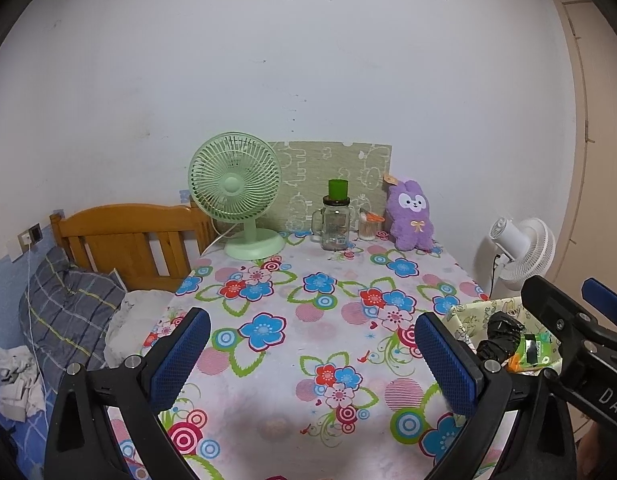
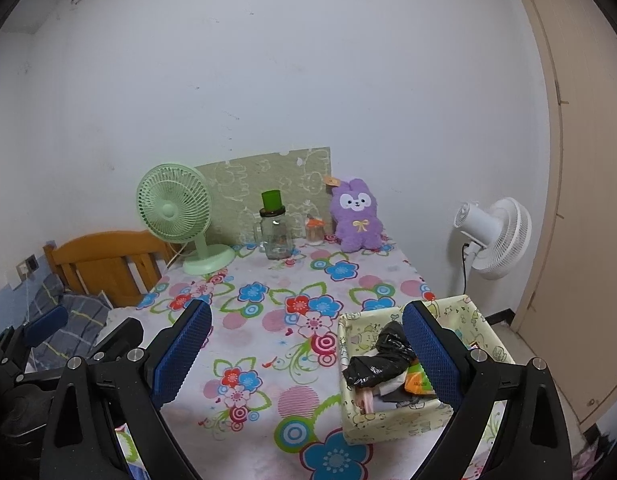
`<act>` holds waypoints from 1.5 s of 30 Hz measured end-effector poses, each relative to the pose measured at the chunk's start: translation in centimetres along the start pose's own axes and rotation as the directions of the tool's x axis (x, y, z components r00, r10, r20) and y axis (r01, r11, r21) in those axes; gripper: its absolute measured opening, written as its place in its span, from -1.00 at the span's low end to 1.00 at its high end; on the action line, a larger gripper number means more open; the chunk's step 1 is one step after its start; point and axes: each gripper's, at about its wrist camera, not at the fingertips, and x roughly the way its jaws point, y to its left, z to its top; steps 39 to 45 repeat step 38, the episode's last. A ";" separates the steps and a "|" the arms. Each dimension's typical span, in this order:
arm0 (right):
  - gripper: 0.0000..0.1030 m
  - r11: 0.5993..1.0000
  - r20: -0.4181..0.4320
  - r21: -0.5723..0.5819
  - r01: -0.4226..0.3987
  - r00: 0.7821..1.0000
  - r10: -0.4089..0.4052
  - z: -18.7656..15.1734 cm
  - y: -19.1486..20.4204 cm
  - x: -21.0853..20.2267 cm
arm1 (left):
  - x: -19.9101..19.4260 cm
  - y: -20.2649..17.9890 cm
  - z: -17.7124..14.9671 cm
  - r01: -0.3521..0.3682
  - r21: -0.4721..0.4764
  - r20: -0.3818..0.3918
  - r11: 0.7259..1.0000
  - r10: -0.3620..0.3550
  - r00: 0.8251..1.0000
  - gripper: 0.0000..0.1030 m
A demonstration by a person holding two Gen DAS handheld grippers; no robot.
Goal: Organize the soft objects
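Observation:
A purple plush rabbit sits upright at the far edge of the flowered table, against the wall; it also shows in the right wrist view. A pale patterned box at the table's near right holds a crumpled black bag and small packets; it also shows in the left wrist view. My left gripper is open and empty above the table's near middle. My right gripper is open and empty, its right finger over the box.
A green desk fan, a glass jar with a green lid and a small glass cup stand along the far edge. A white fan stands right of the table. A bed with a wooden headboard lies left.

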 end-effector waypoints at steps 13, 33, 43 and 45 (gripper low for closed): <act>0.94 1.000 0.015 0.005 -0.006 1.000 0.006 0.0 -0.2 -0.3 | -0.3 0.0 0.2 0.005 -0.007 0.004 1.000 -0.005 1.000 0.99; 0.96 1.000 0.013 0.011 0.011 1.000 -0.011 0.0 0.0 0.2 | 0.1 0.2 0.1 0.014 -0.009 0.003 1.000 -0.014 1.000 0.99; 0.96 1.000 0.013 0.014 0.012 1.000 -0.012 0.0 -0.1 0.2 | 0.1 0.2 0.1 0.014 -0.008 0.003 1.000 -0.014 1.000 0.99; 0.96 1.000 0.013 0.014 0.012 1.000 -0.012 0.0 -0.1 0.2 | 0.1 0.2 0.1 0.014 -0.008 0.003 1.000 -0.014 1.000 0.99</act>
